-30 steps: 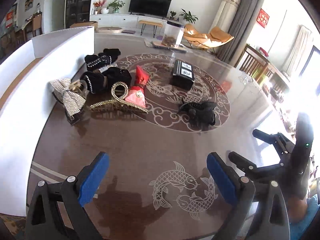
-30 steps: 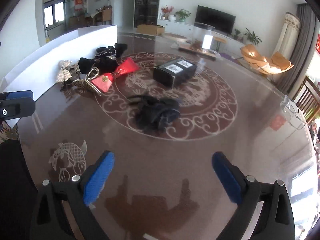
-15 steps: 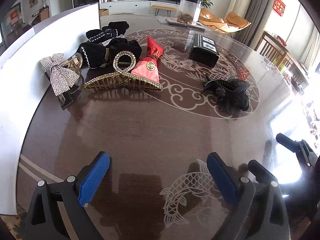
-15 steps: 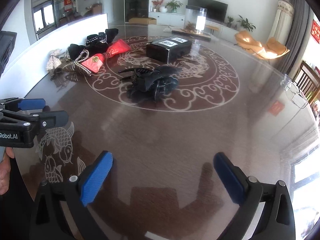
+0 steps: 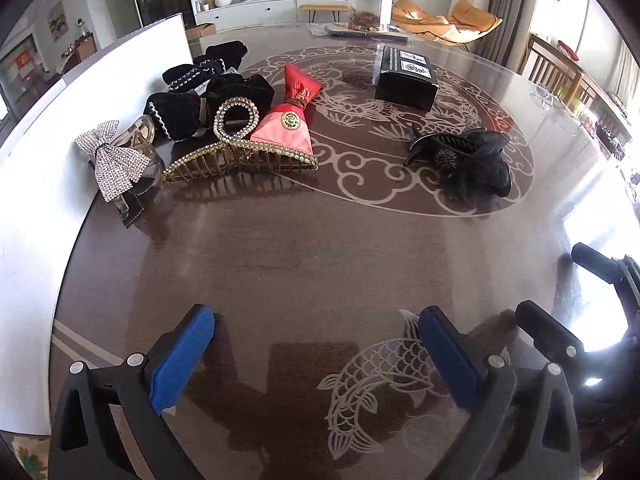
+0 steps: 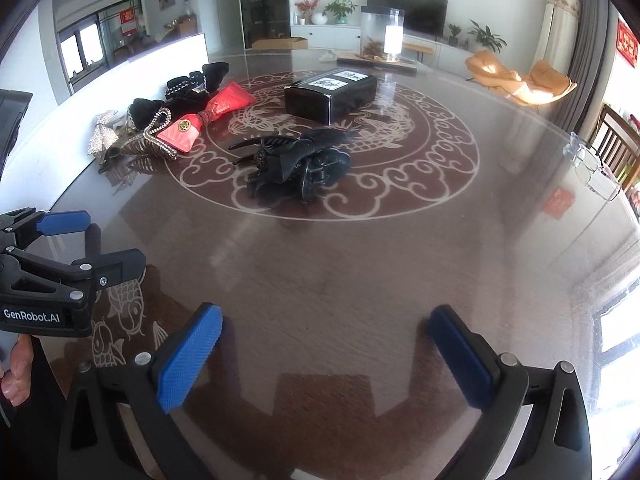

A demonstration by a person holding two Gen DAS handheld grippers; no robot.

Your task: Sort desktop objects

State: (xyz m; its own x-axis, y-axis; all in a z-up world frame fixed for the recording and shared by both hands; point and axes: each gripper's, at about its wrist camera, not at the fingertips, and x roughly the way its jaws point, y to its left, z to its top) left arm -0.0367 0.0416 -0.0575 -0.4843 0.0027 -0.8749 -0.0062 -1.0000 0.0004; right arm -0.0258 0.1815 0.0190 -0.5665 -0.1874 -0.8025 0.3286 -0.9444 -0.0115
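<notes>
A glossy brown bench [image 5: 320, 264] is shown. The fingers of the left gripper [image 5: 316, 360] and right gripper [image 6: 324, 356] are spread wide, with nothing held. A black flower hair clip [image 6: 296, 164] lies alone near the middle; a gold claw clip [image 5: 236, 156] and bows are heaped by a white board [image 5: 36, 184]. The black clip is judged light and soft-petalled, best gripped by its stiff claw.

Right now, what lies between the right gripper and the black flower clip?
Nothing: bare tabletop between the right gripper and the black flower clip, shown in the right wrist view.
</notes>
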